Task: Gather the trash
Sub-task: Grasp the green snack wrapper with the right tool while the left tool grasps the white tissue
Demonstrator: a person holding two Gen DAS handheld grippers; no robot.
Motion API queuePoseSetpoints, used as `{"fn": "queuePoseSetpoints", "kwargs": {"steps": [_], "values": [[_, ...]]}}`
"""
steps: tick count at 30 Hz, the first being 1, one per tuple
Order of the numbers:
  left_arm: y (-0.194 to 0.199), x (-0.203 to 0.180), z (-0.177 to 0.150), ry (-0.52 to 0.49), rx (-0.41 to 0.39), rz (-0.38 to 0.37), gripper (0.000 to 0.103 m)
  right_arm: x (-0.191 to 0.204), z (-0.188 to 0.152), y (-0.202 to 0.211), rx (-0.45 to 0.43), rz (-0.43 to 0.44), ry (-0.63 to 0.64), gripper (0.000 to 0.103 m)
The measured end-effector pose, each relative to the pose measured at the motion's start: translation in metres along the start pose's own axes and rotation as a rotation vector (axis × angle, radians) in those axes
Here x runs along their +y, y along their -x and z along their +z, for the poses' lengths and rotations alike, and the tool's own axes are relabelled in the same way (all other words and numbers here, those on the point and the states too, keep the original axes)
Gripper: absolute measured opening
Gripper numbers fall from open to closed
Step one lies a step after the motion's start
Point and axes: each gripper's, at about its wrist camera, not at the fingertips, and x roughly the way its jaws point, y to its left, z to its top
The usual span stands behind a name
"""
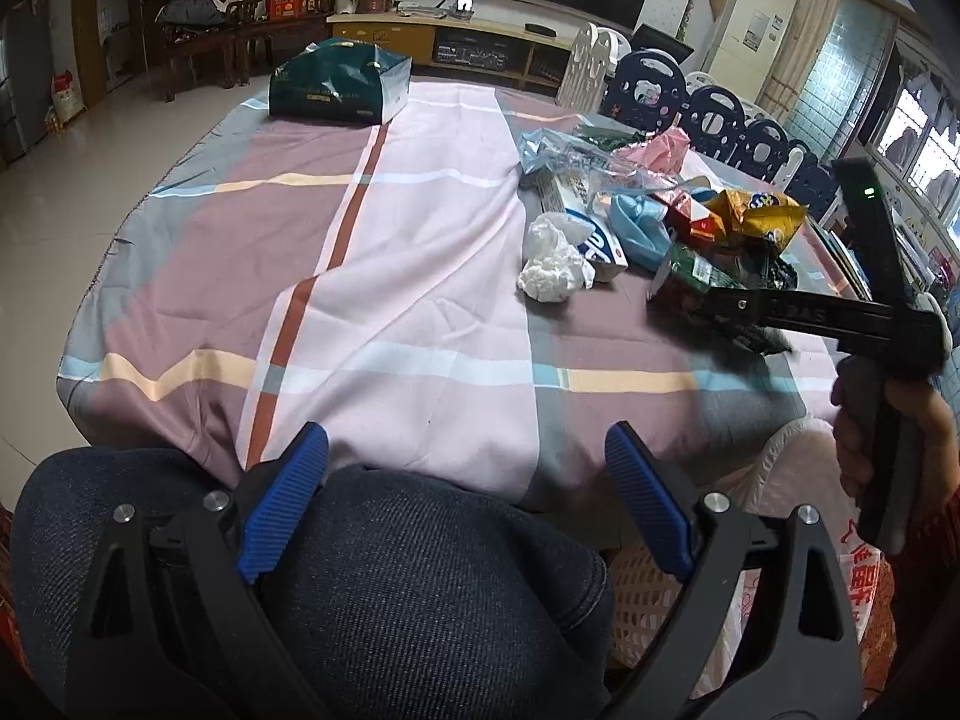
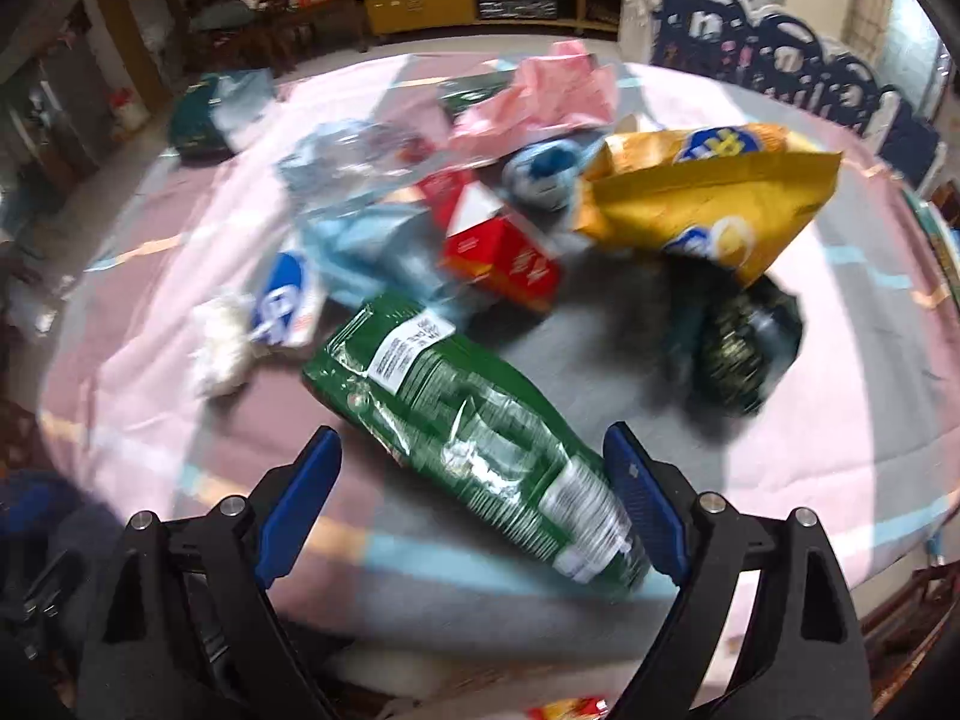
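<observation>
Beside the green packet [image 2: 480, 444] lie a red carton [image 2: 504, 252] (crumpled) and a yellow bag [image 2: 708, 198].

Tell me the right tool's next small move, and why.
Probably lower the right tool a little more and close on the green wrapper. Its jaws stand open with the wrapper lying between the fingers, nearest of the pile, and nothing is gripped yet. The left tool hangs open over the person's lap.

Tiled floor [image 1: 54, 204], wooden chairs [image 1: 240, 6], TV cabinet [image 1: 480, 42] (daylit window [image 1: 918, 144]).
</observation>
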Motion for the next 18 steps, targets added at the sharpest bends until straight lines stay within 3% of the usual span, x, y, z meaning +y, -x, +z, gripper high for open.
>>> {"fn": "queuePoseSetpoints", "kwargs": {"steps": [3,7,8,14,16,18], "values": [[-0.002,-0.001,-0.001,-0.010,0.008,0.001,0.093,0.015,-0.012,0.012,0.001,0.057,0.048,0.087],[-0.006,-0.001,-0.001,-0.010,0.026,0.000,0.093,0.028,-0.012,0.007,-0.004,-0.115,0.161,0.087],[-0.006,-0.001,-0.001,-0.008,0.028,0.000,0.093,0.027,-0.013,0.003,0.005,-0.123,0.166,0.087],[-0.012,0.001,-0.002,-0.001,0.059,-0.010,0.093,0.012,-0.019,-0.018,0.038,-0.090,0.075,0.087],[-0.012,0.000,-0.003,-0.005,0.054,-0.011,0.093,0.011,-0.025,-0.017,0.037,-0.078,0.055,0.075],[-0.012,0.000,-0.002,-0.009,0.054,-0.014,0.093,0.011,-0.034,-0.015,0.047,-0.069,0.042,0.047]]}}
